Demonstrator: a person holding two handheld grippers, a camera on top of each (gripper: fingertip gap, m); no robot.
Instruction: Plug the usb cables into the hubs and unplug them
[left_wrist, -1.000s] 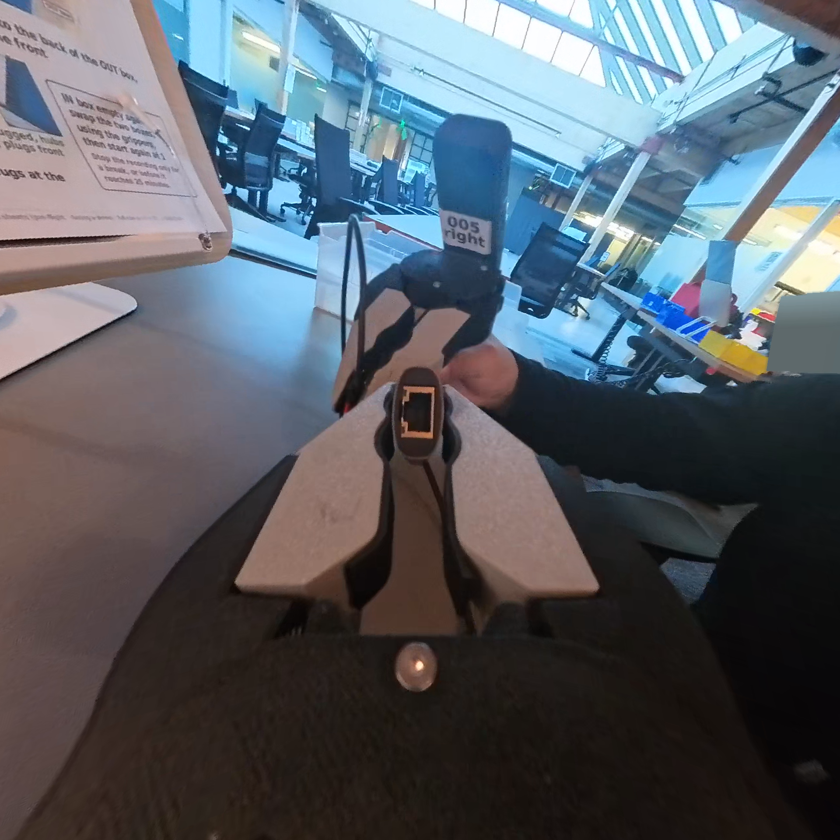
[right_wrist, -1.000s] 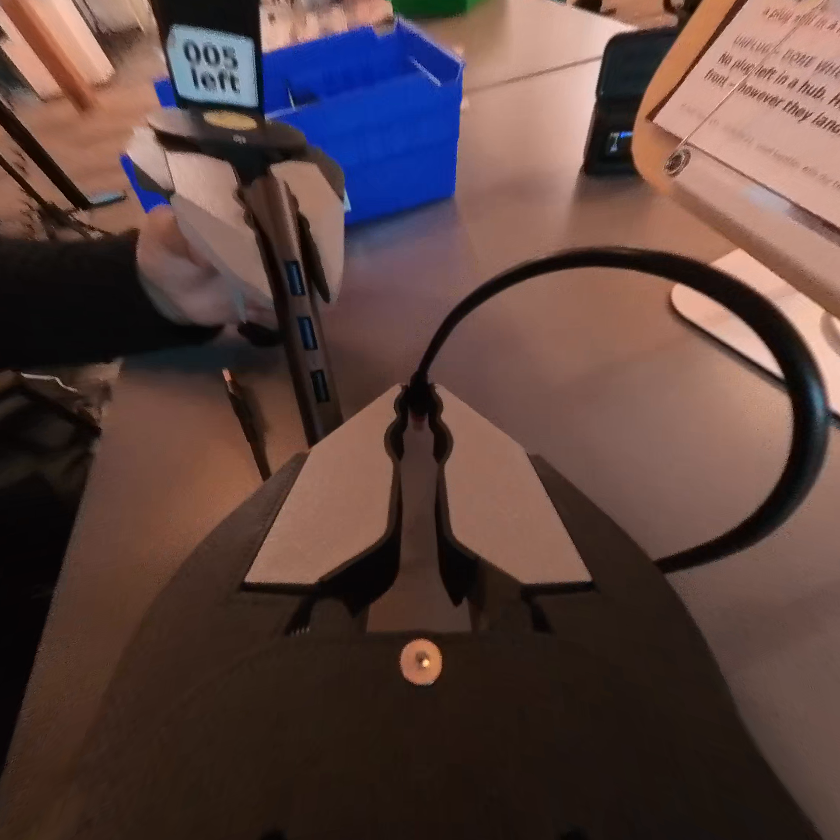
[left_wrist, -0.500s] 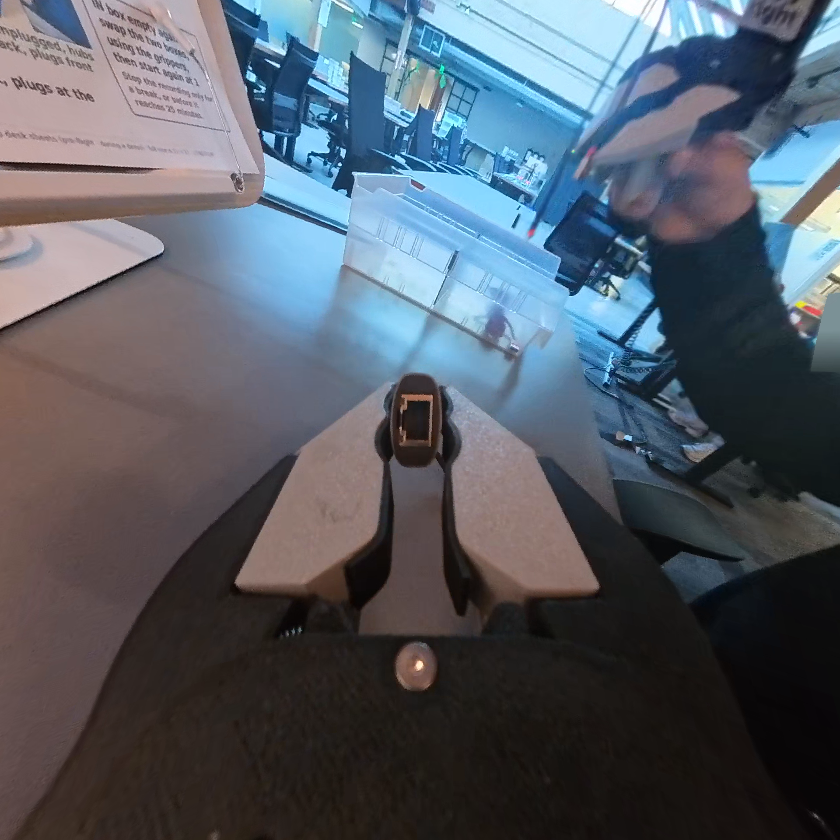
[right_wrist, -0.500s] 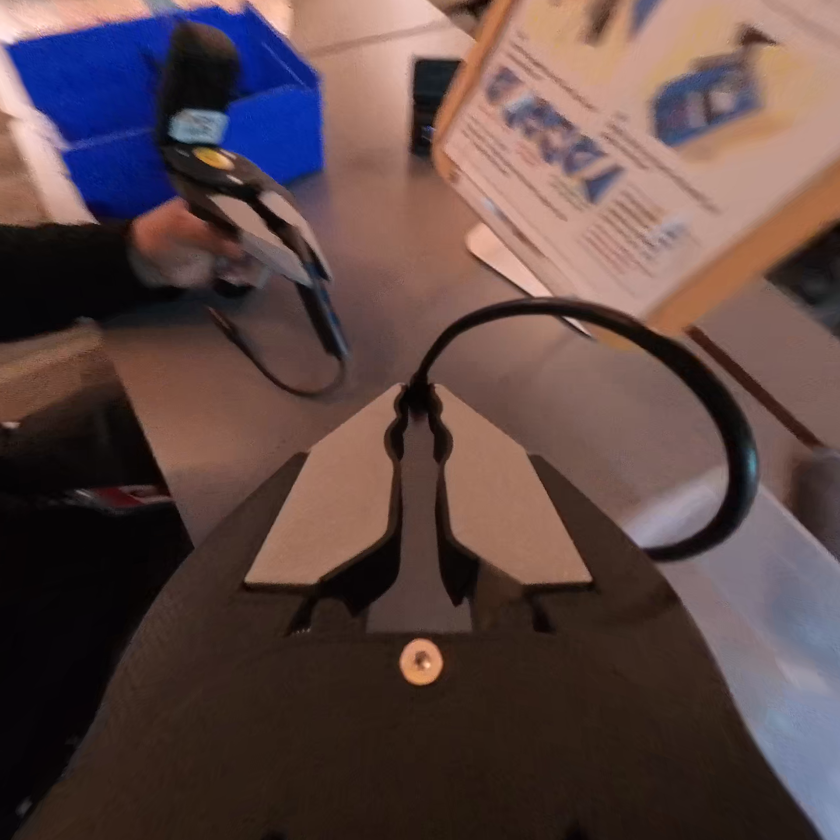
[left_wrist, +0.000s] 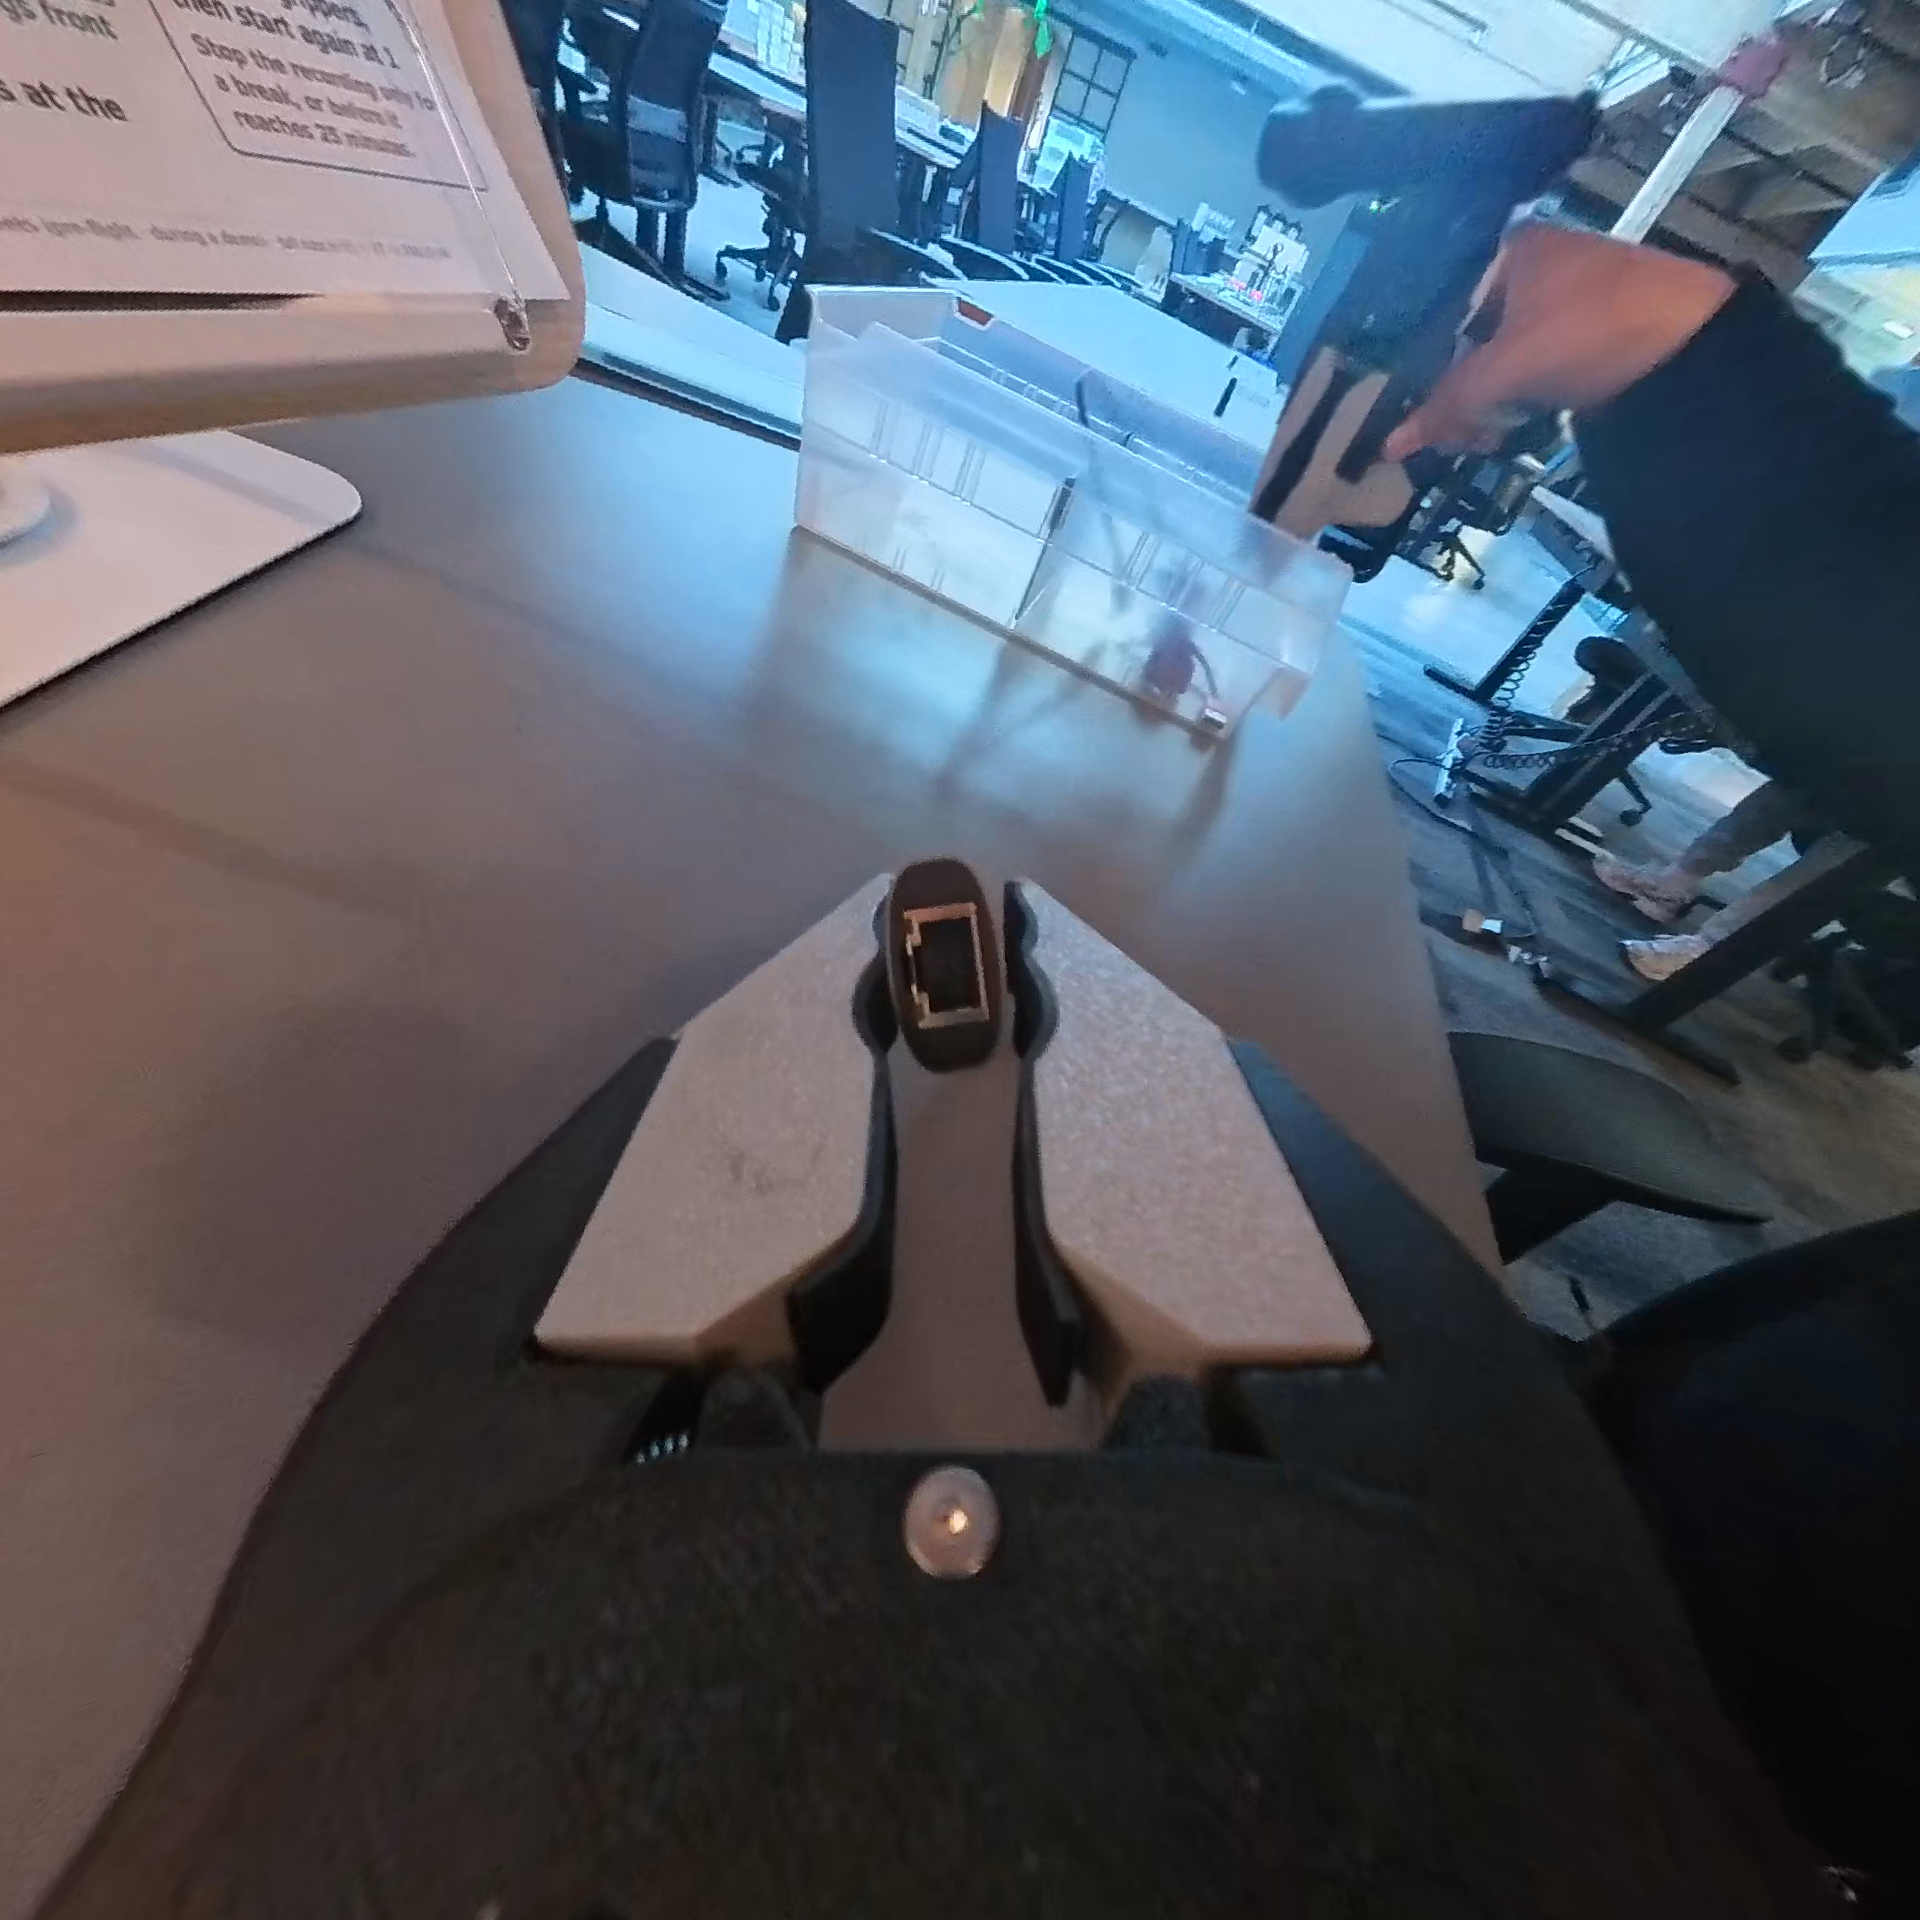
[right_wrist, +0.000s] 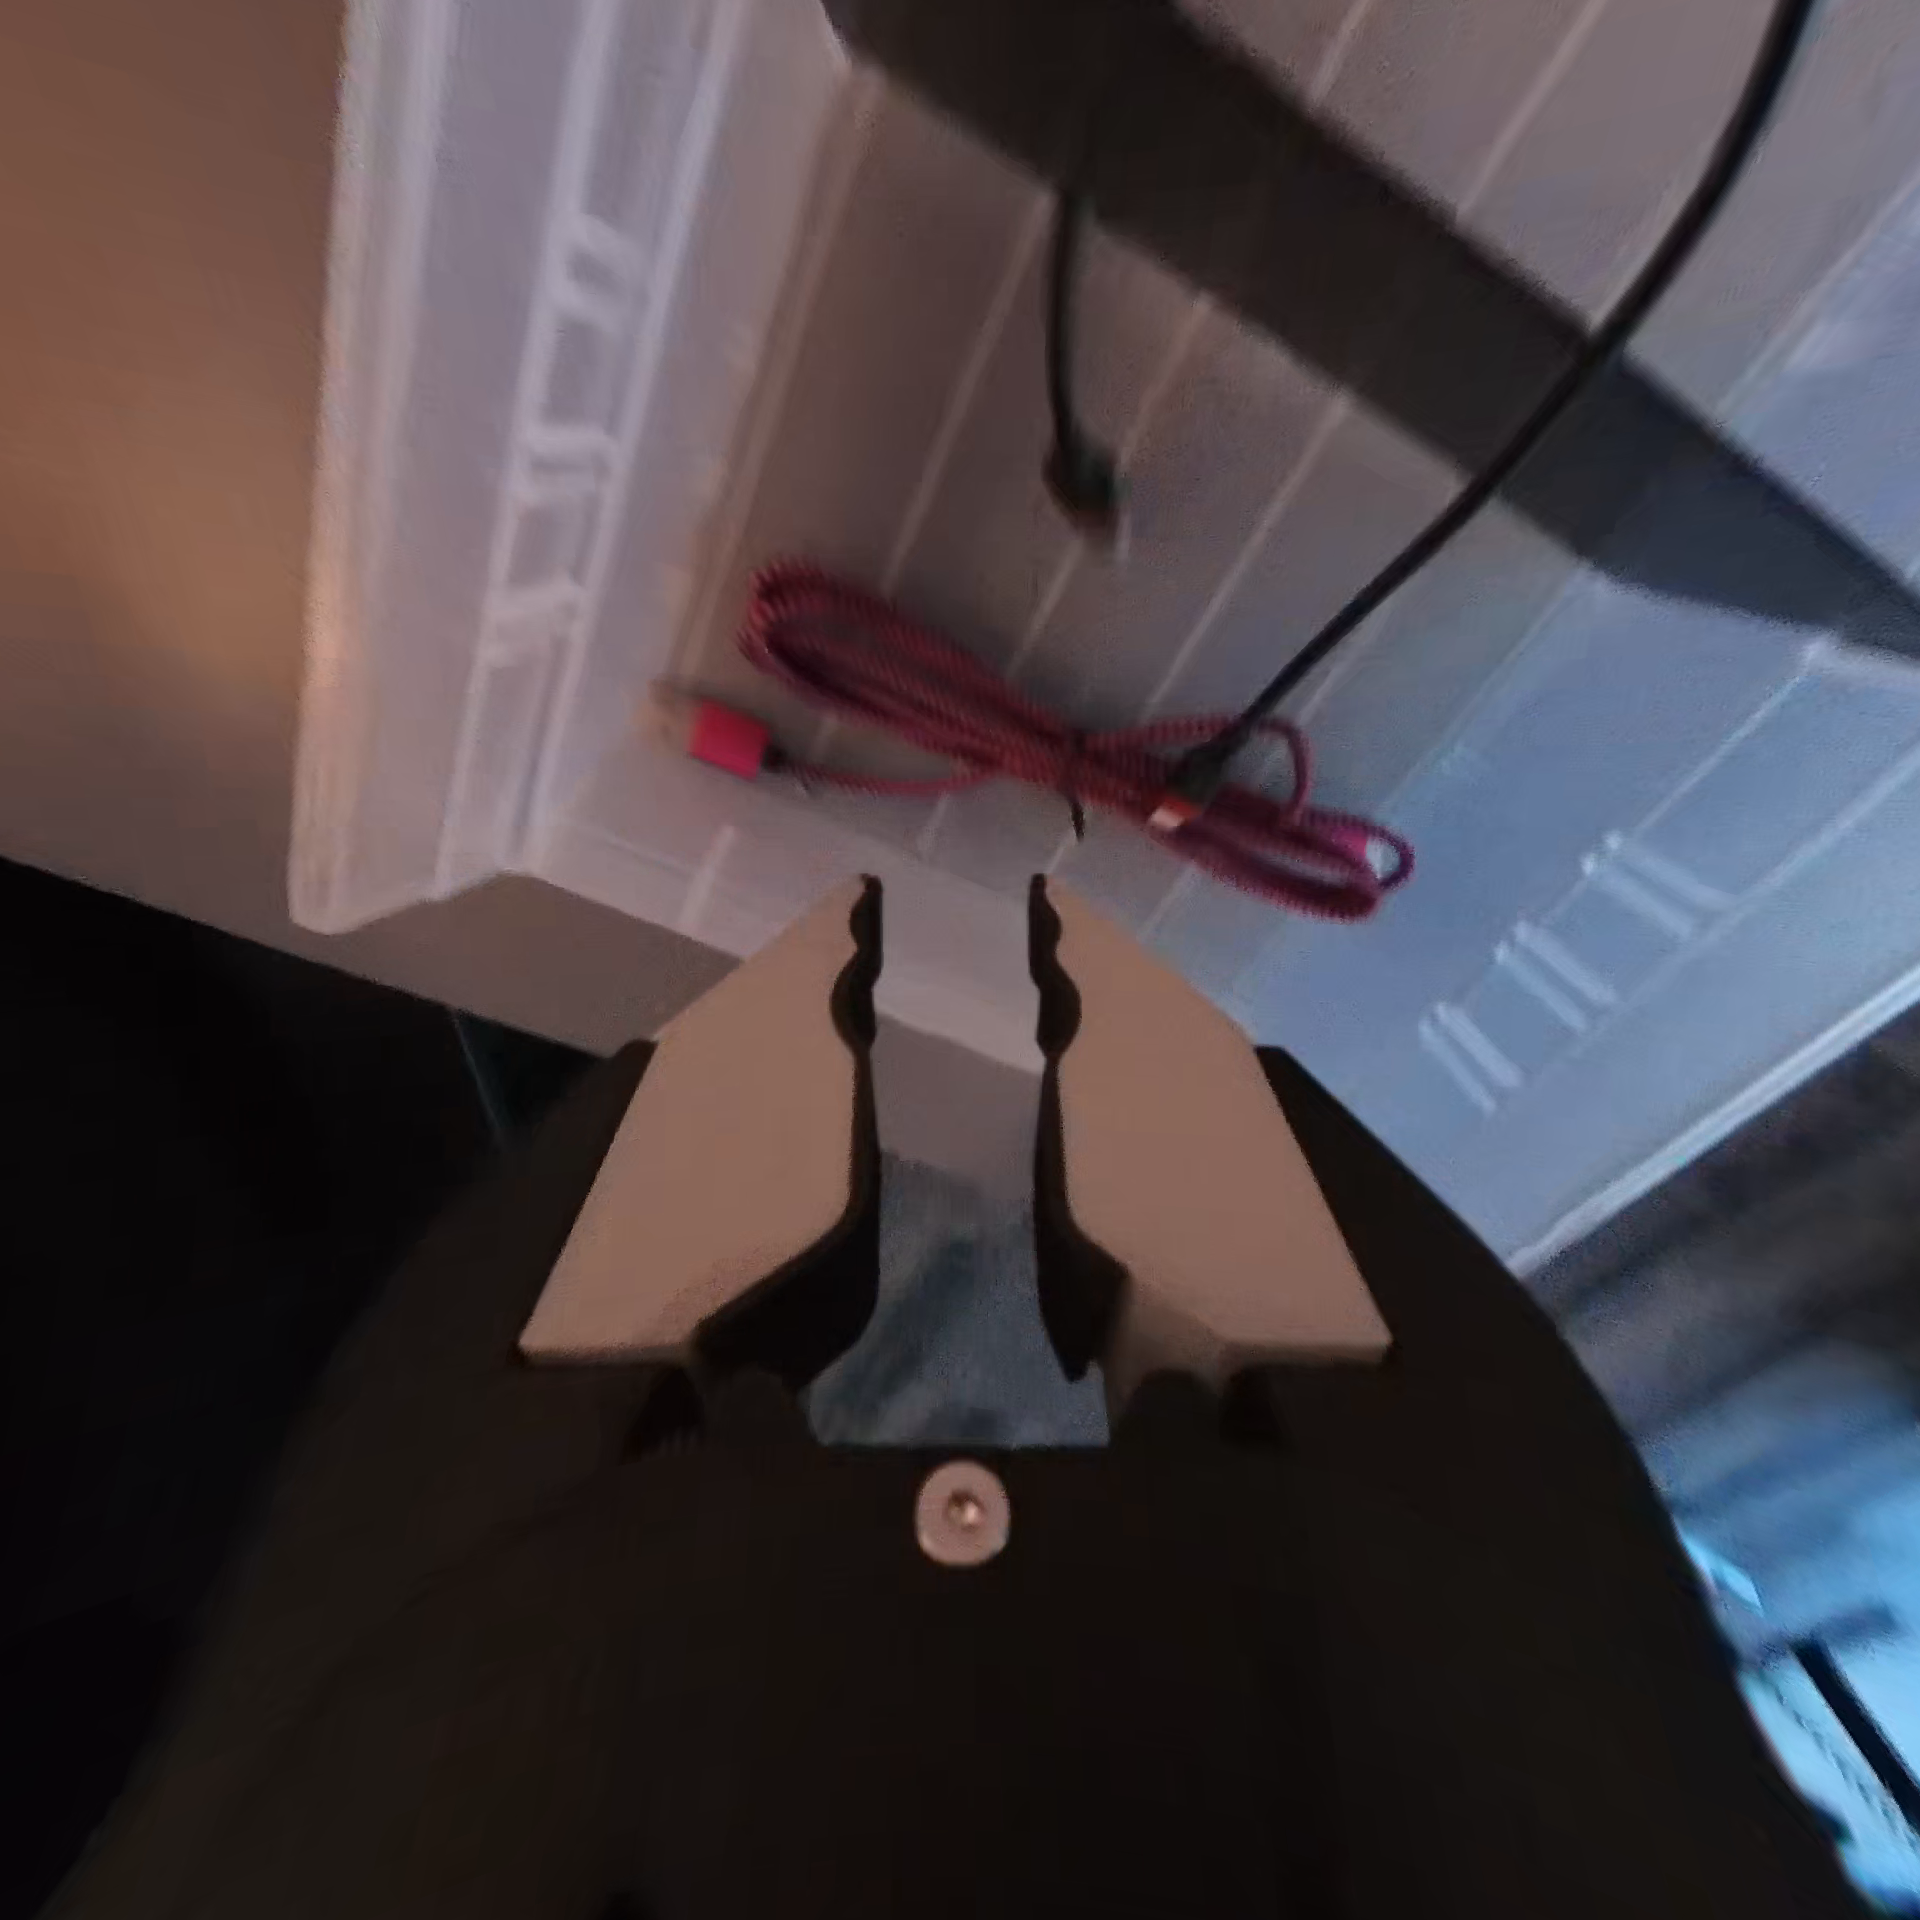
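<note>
My left gripper (left_wrist: 943, 914) is shut on a dark USB hub (left_wrist: 943, 982), held end-on over the grey table (left_wrist: 416, 831) with its square network port facing forward. My right gripper (right_wrist: 951, 894) is open and empty, pointing down into a clear plastic bin (right_wrist: 436, 520). A thin black cable (right_wrist: 1455, 488) is in the bin, free of the fingers, its plug (right_wrist: 1081, 478) apart from them. A red braided cable (right_wrist: 935, 717) lies coiled on the bin floor. In the left wrist view the right gripper (left_wrist: 1320, 468) hangs over the bin (left_wrist: 935, 488).
A sign stand (left_wrist: 208, 208) with a white base (left_wrist: 156, 540) stands at the left. The table edge runs along the right, with chairs and floor beyond. A dark blurred band (right_wrist: 1351, 260) crosses the top of the right wrist view. The tips of one gripper are about 40 cm away from the tips of the other.
My right gripper has moved from beside the hub over to the clear bin, opened and let go of the black cable. My left gripper keeps its hold on the hub.
</note>
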